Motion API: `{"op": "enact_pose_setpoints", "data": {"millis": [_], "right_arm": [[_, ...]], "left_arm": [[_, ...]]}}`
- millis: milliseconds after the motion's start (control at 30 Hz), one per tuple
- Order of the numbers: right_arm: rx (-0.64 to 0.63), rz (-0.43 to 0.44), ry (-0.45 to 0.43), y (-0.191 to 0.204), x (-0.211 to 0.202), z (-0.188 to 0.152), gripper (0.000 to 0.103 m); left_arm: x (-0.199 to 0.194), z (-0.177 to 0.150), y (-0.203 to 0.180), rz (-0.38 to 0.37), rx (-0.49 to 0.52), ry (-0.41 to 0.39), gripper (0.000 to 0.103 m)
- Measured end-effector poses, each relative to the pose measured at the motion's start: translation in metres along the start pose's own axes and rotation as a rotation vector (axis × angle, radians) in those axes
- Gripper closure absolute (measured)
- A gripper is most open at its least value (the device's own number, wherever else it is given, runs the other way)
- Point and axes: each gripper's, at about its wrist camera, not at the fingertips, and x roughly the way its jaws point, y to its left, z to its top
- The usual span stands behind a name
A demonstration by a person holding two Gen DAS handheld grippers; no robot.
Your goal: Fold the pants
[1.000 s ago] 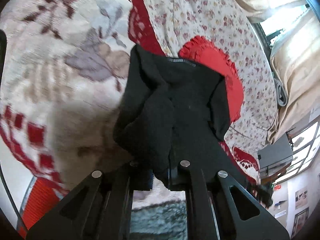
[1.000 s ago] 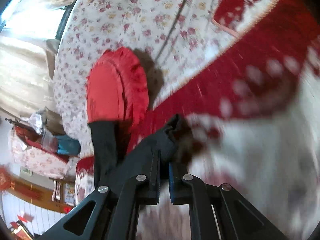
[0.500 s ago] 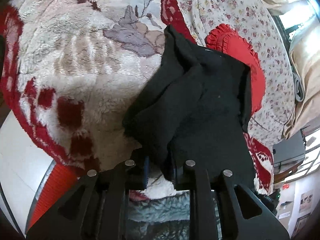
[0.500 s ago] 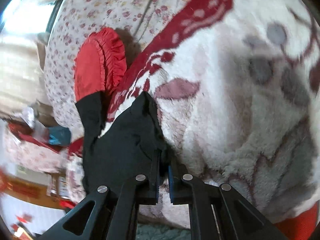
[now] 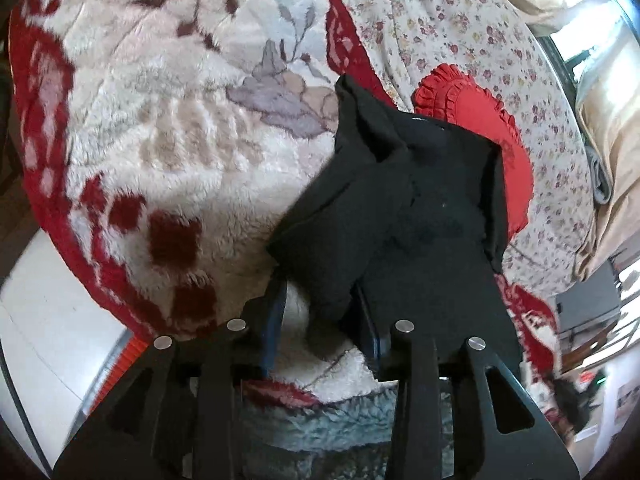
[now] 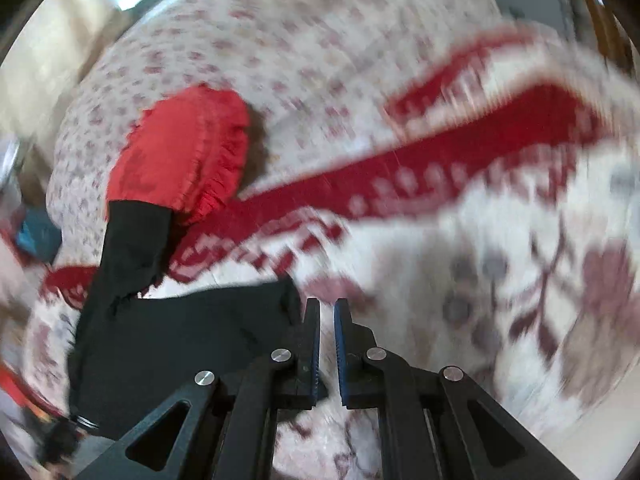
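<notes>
A: Since a second ago the left gripper (image 5: 320, 316) has let go. Its jaws have just been opening and now stand partly apart, a fold of the black pants (image 5: 408, 216) loose between them, the pads not pressing on it.

B: Right gripper (image 6: 327, 340)?

A: It has swung off the cloth. Jaws nearly together, a thin slit, nothing in them. The pants lie to its left, apart from the fingers. That view is smeared with motion.

B: Where do the pants sit?

A: Bunched in a heap on the fleece blanket (image 5: 160, 152), cream with red border and grey-mauve flowers, near the blanket's front edge. Their far end overlaps a red ruffled cushion (image 5: 472, 96).

B: Under that?

A: A floral bedsheet (image 5: 460, 28), small rose print, spreads beyond the blanket's red border toward the far side of the bed.

B: Room?

A: Pale floor (image 5: 44, 328) below the bed's edge on the left. Cream curtains (image 5: 616, 128) and bright window light at the far right.
</notes>
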Motion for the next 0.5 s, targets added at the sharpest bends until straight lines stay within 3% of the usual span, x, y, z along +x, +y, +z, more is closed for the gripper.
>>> {"op": "enact_pose_setpoints", "data": {"millis": [133,167,333,400,500], "right_arm": [[-0.247,-0.005,-0.185,0.053,-0.024,0.004,0.097],[-0.283,-0.002,-0.195,0.062,-0.024,0.003,0.097],[-0.322,0.051,-0.021,0.091,0.000,0.007,0.096],[-0.361,0.030,-0.019,0.101,0.003,0.003,0.096],[-0.428,0.015,-0.013,0.114,0.008,-0.001,0.096]], "left_arm": [[-0.007,0.000,-0.007,0.033,0.044,-0.038,0.063],[-0.009,0.001,-0.006,0.040,0.044,-0.049,0.063],[-0.026,0.010,0.016,0.094,-0.036,-0.112,0.063],[-0.035,0.013,0.022,0.113,-0.078,-0.138,0.063],[-0.047,0.015,0.009,0.083,-0.076,-0.164,0.063]]}}
